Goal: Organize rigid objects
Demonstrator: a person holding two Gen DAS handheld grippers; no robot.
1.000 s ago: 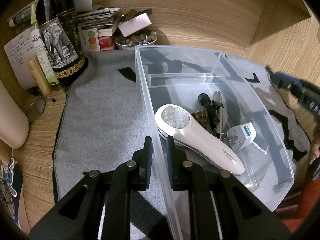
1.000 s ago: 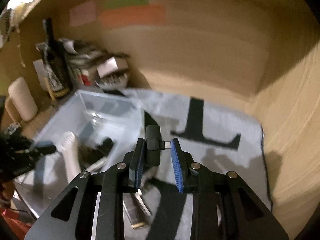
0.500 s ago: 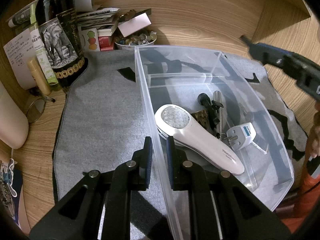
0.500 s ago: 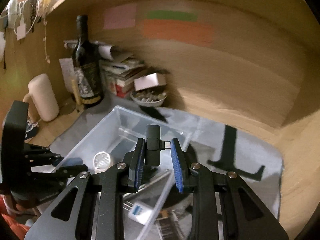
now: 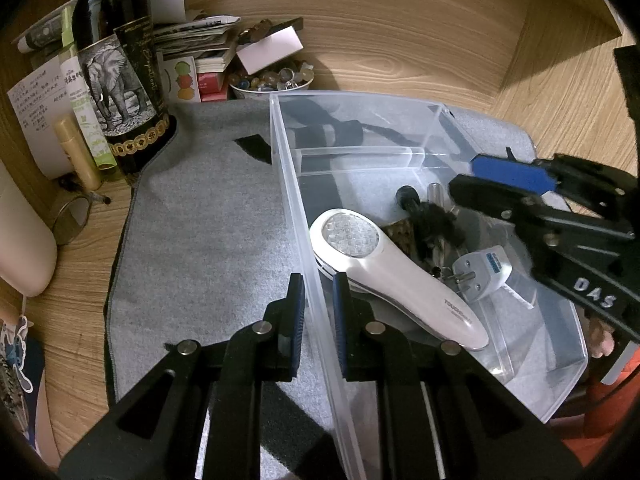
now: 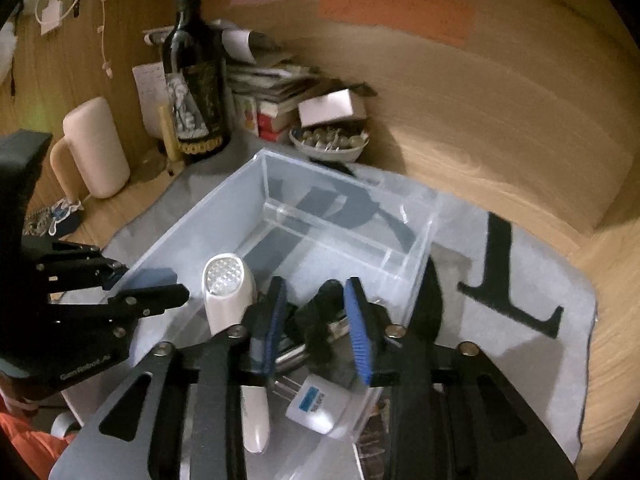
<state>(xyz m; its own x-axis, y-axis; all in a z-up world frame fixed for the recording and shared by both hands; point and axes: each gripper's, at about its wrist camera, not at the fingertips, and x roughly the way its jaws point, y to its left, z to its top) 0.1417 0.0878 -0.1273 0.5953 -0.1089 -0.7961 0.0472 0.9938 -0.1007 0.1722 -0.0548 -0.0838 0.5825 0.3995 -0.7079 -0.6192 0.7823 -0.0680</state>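
You braced bin (image 5: 400, 98): left gripper (image 5: 318, 312) straddled near-left wall, fingers narrowly apart, grip uncertain. Right gripper (image 6: 316, 328) hung over bin's right, fingers spread, black item (image 6: 320, 320) loose below among razor (image 5: 384, 268), plug (image 5: 480, 272).

My left camera looks down, close along the clear bin's (image 5: 280, 168) left wall; my right camera looks across the same bin (image 6: 344, 216) from its opposite side, nearby.

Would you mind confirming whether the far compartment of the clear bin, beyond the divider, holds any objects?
No, the far compartment of the clear bin shows only the grey mat through its floor; the white handheld device and white plug lie in the near section.
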